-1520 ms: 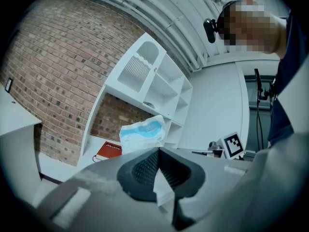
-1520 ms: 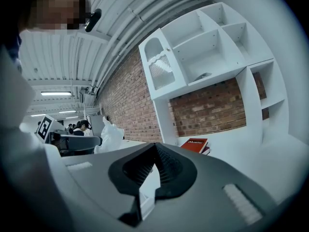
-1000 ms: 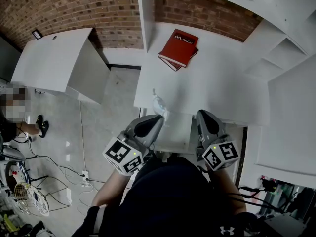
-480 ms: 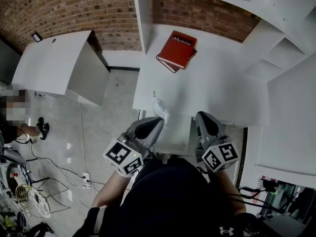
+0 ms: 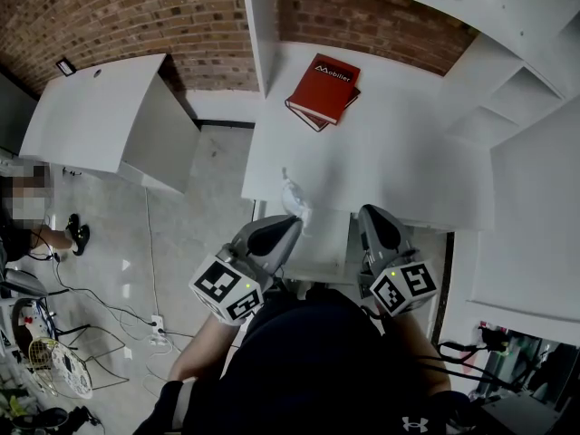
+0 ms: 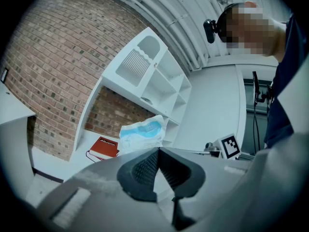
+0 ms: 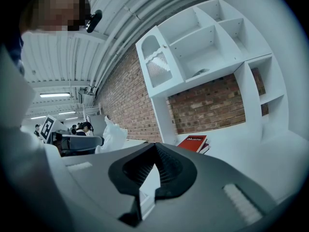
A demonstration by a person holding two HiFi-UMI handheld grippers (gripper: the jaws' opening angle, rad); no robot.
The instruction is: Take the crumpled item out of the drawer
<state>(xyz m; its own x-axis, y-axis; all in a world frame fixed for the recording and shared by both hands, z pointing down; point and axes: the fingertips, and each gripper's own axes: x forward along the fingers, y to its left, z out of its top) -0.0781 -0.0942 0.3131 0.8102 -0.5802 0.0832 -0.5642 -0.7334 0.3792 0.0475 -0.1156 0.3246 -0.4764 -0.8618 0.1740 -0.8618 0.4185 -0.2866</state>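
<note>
My left gripper [image 5: 292,217] is shut on a crumpled white and blue item [image 5: 294,196], pinched at the jaw tips above the desk's front edge. In the left gripper view the crumpled item [image 6: 141,132] sticks up just past the closed left gripper [image 6: 158,150]. My right gripper [image 5: 367,212] hovers beside it, to the right. Between and below the two lies the open white drawer [image 5: 330,246]. In the right gripper view the right gripper [image 7: 154,145] has its jaws meeting at the tips with nothing showing between them, and the crumpled item [image 7: 112,134] stands off to its left.
A red book [image 5: 324,89] lies on another book at the back of the white desk [image 5: 399,161], near the brick wall. White shelf compartments [image 5: 521,98] rise at the right. A second white desk [image 5: 100,111] stands at the left over a floor with cables.
Both grippers stay where they were, the left still pinching the crumpled item. Only the head view has shifted slightly.
</note>
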